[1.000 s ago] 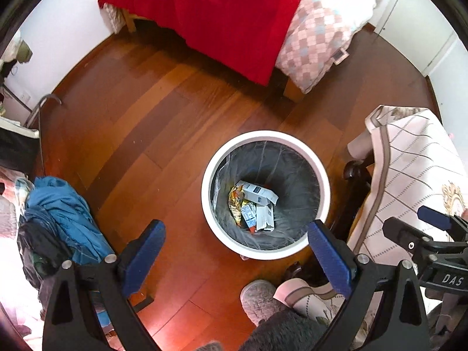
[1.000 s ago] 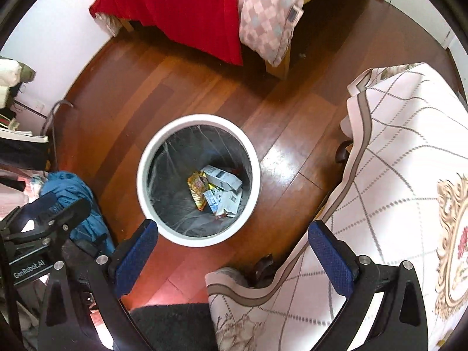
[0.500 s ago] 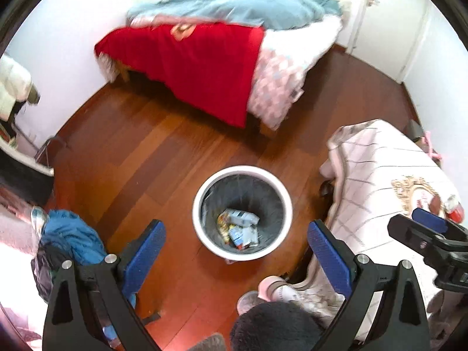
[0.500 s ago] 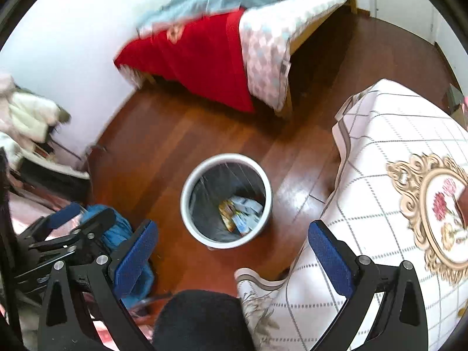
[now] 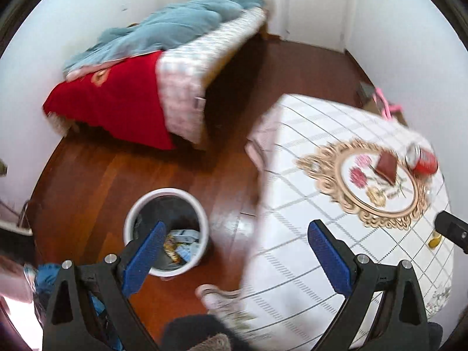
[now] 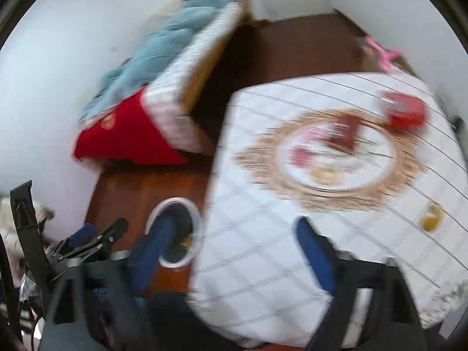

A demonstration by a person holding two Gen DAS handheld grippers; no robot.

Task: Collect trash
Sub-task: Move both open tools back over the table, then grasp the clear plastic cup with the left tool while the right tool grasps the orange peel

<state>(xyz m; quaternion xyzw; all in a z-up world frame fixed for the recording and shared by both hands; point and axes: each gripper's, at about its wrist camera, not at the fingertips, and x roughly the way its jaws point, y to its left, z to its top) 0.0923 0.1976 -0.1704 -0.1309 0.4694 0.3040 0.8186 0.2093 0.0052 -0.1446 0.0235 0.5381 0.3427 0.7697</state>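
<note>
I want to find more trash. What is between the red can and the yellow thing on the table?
Between the red can and yellow thing, the left wrist view shows only tablecloth.

Both wrist views high, angled down; share bin [image 5: 166,231], table [image 5: 292,263].

I can read no lettering: the red can [image 5: 424,162] and bin wrappers [image 5: 180,244] are too blurred.
</note>
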